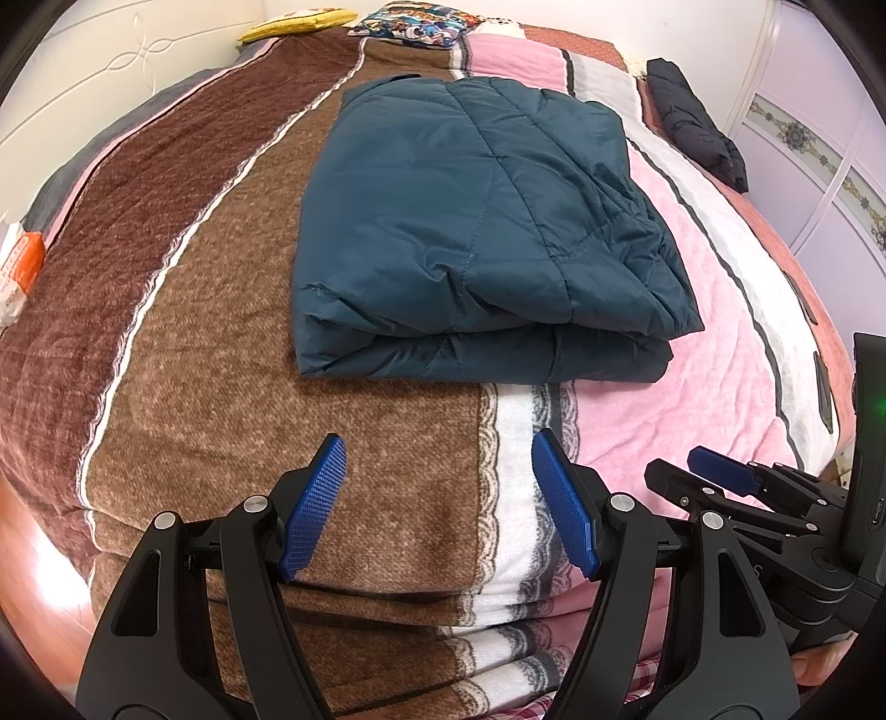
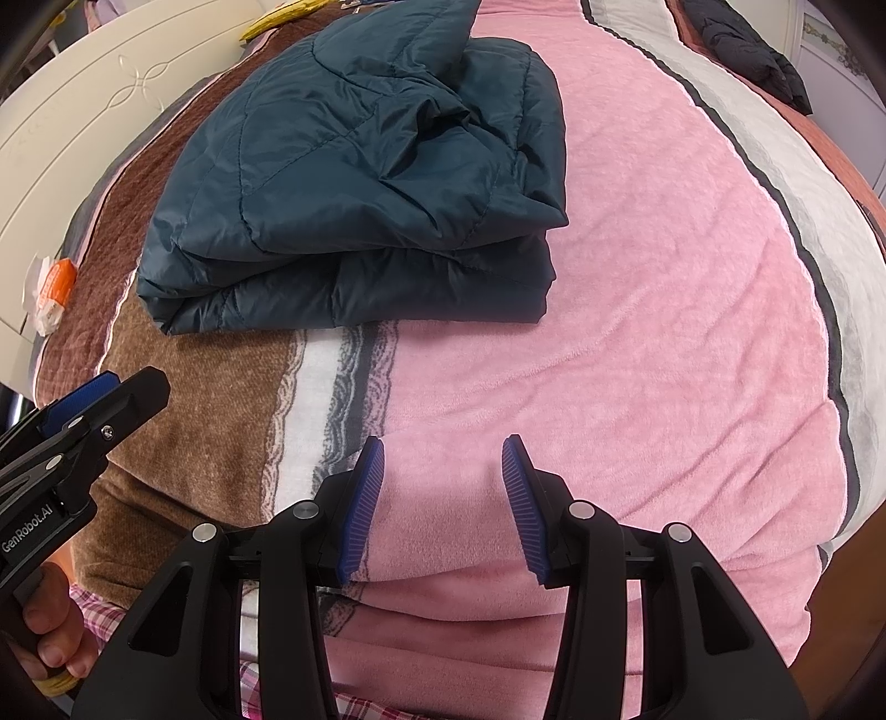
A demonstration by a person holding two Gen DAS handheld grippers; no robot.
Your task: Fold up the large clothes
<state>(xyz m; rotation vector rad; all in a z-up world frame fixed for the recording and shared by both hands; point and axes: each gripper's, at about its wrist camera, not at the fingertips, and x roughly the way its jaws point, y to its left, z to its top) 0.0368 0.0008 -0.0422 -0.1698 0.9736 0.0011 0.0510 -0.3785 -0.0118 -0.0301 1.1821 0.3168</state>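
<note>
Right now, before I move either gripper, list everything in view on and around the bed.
Jacket: one, teal quilted, folded, mid-bed.
Blanket: one, brown, white, pink stripes, covers bed.
Dark garment: one, black, far right edge.
Yellow item: one, by headboard.
Patterned cushion: one, multicoloured, far end.
Packet: one, orange-white, left edge.
Headboard: one, cream, left.
Left gripper: blue pads, open, empty.
Right gripper: blue pads, open, empty.
</note>
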